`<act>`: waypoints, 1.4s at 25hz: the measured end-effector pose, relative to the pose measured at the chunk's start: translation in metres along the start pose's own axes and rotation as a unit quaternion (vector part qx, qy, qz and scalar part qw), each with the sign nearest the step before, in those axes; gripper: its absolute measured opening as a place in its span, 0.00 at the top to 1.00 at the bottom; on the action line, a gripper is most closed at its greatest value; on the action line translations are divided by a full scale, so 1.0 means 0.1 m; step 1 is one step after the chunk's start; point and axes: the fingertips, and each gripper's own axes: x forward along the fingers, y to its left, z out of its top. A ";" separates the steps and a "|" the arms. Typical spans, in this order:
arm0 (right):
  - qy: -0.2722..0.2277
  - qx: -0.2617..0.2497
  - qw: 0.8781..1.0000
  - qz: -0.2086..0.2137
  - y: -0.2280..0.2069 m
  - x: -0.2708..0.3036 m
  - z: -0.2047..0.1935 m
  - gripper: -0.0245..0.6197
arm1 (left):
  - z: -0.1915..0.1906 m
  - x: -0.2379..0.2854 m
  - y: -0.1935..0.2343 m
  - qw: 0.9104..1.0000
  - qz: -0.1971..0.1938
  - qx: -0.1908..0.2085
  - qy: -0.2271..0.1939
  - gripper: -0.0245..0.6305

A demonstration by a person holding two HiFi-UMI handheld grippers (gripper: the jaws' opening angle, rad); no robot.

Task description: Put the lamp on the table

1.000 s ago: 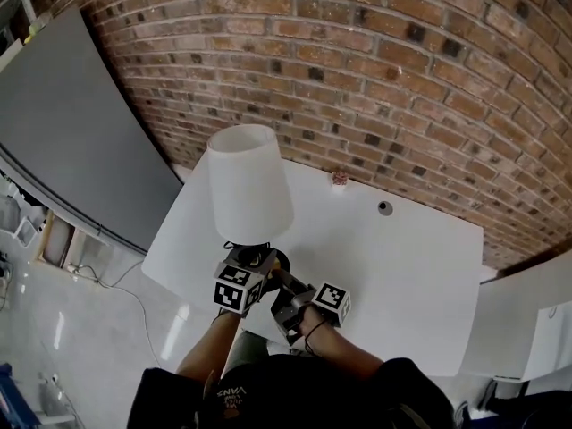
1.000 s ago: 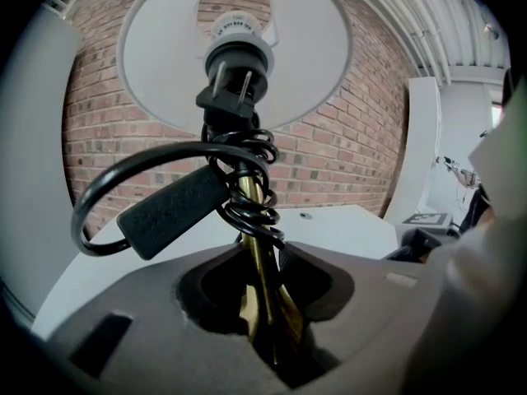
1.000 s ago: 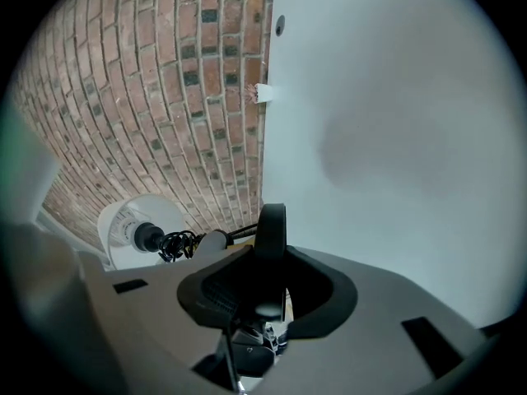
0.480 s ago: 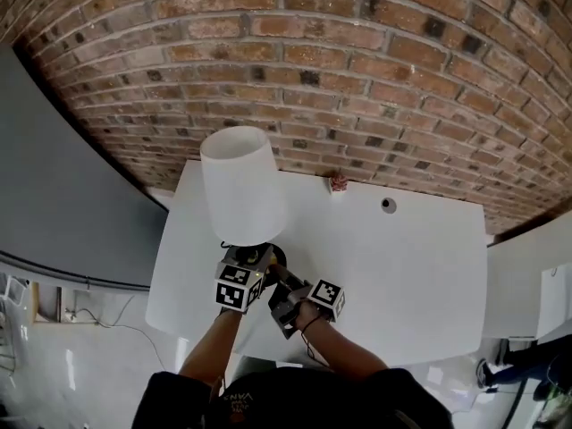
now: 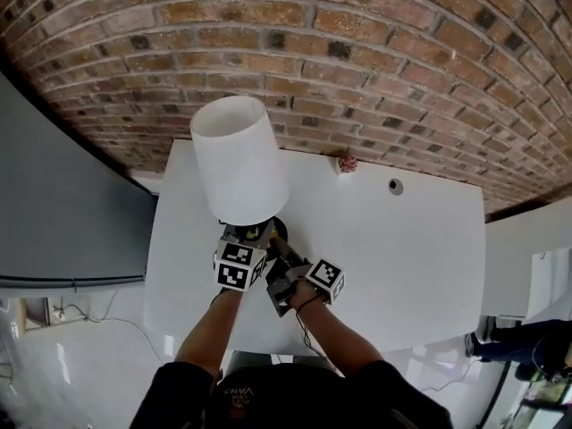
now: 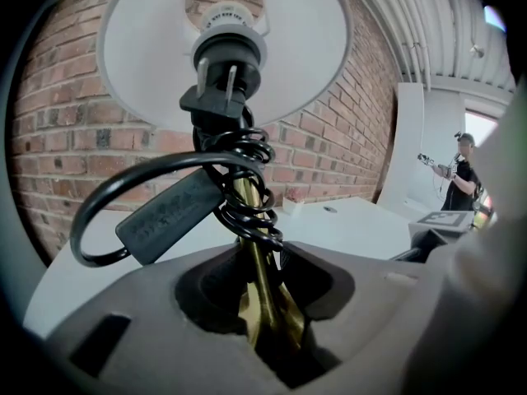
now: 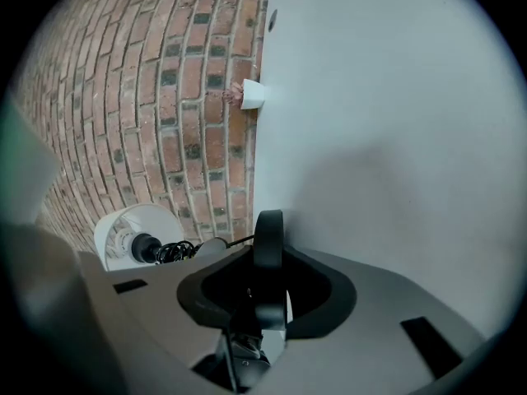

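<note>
Here the lamp (image 5: 241, 172) is gripped by both claws over the near left part of the white desk (image 5: 402, 248), close before the brick wall (image 5: 357, 79). The left claw (image 5: 255, 233) has the brass stem (image 6: 257, 262) between its jaws, low down, just under the coiled black cord (image 6: 240, 171). Those jaws have just been opening a little, yet the pads lie against the stem on both sides. The right claw (image 5: 278, 245), just beside it, is clamped on the rim of the round black base (image 7: 268, 249), which stands edge-on between its pads. Whether the base touches the desk cannot be told. The white shade (image 6: 313, 48) widens away from the claws, its open end toward them. At the desk's far edge stand a small white cup (image 5: 347, 163) with something pinkish in it and, near it on the right, a round dark hole (image 5: 395, 186).
</note>
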 end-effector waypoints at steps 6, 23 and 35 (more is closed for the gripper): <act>-0.020 0.006 1.000 -0.012 -0.03 0.02 0.08 0.79 | 0.00 0.05 0.00 1.000 0.003 0.015 -0.022 0.74; -0.026 -0.008 0.999 -0.033 -0.05 0.04 0.28 0.79 | -0.08 -0.12 -0.07 0.997 0.050 0.026 -0.045 0.73; -0.005 -0.073 0.996 -0.055 -0.03 0.07 0.35 0.77 | -0.17 -0.19 -0.11 0.998 0.060 0.018 -0.029 0.79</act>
